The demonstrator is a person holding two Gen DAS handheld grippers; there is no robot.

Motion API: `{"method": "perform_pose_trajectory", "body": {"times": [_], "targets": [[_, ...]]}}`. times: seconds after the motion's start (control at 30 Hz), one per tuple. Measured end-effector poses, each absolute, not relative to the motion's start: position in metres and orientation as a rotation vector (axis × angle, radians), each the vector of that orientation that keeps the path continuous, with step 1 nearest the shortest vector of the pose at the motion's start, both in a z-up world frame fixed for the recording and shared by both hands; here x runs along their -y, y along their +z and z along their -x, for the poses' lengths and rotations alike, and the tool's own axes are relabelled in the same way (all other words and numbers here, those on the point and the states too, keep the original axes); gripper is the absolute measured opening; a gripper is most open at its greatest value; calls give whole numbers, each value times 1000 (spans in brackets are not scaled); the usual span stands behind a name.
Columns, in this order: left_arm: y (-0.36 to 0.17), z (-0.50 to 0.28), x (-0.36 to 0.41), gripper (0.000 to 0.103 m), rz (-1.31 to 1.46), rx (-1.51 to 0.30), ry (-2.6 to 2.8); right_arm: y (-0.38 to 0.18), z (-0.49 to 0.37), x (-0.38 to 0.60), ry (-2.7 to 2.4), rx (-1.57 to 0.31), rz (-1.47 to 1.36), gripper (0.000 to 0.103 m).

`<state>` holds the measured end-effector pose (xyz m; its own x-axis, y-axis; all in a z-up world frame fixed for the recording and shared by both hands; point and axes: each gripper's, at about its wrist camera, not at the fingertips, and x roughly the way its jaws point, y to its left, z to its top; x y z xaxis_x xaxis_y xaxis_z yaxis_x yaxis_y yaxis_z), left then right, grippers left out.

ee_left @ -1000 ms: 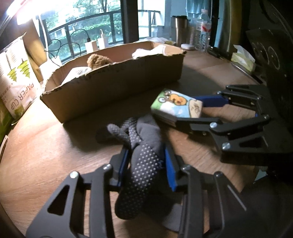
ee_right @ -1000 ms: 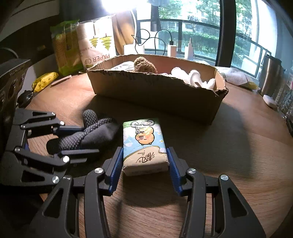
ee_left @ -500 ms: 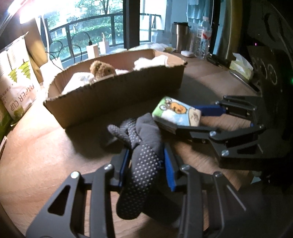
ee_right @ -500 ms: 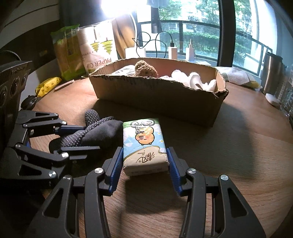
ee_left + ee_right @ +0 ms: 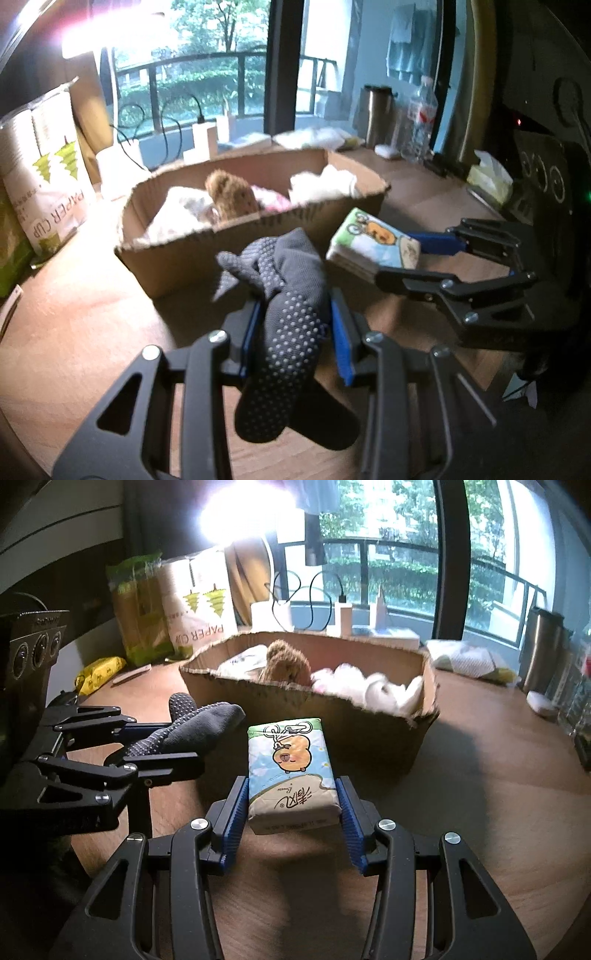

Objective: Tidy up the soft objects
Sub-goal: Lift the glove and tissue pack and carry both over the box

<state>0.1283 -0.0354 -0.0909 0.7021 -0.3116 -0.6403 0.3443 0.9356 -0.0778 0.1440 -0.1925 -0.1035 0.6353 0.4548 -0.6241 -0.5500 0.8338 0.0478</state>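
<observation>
My left gripper (image 5: 295,328) is shut on a grey glove with grip dots (image 5: 291,306), which hangs above the wooden table (image 5: 74,332); the same glove (image 5: 192,727) shows at the left of the right wrist view. My right gripper (image 5: 293,805) is shut on a tissue pack printed with a cartoon animal (image 5: 291,764), also raised off the table; this tissue pack (image 5: 373,243) appears to the right in the left wrist view. Just beyond both stands an open cardboard box (image 5: 258,229) holding a brown plush toy (image 5: 231,195) and white soft items (image 5: 384,694).
Paper-cup bags (image 5: 195,605) and a green bag (image 5: 138,609) stand at the left. A yellow packet (image 5: 98,670) lies near them. A steel tumbler (image 5: 378,110), a water bottle (image 5: 421,118) and a tissue box (image 5: 487,177) are at the back right. Chargers with cables (image 5: 343,616) sit behind the box.
Both grippers have risen with their loads: the glove and the tissue pack have left the table. The box now appears lower in view, with its inside more visible.
</observation>
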Motion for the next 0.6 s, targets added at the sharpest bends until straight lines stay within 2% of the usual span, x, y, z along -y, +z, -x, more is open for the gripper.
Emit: {"method": "perform_pose_trajectory", "body": {"times": [0.6], "targets": [[-36,-148,13,36,-47,-517,-337,-66,-154,205,507,-566,192,50]]}}
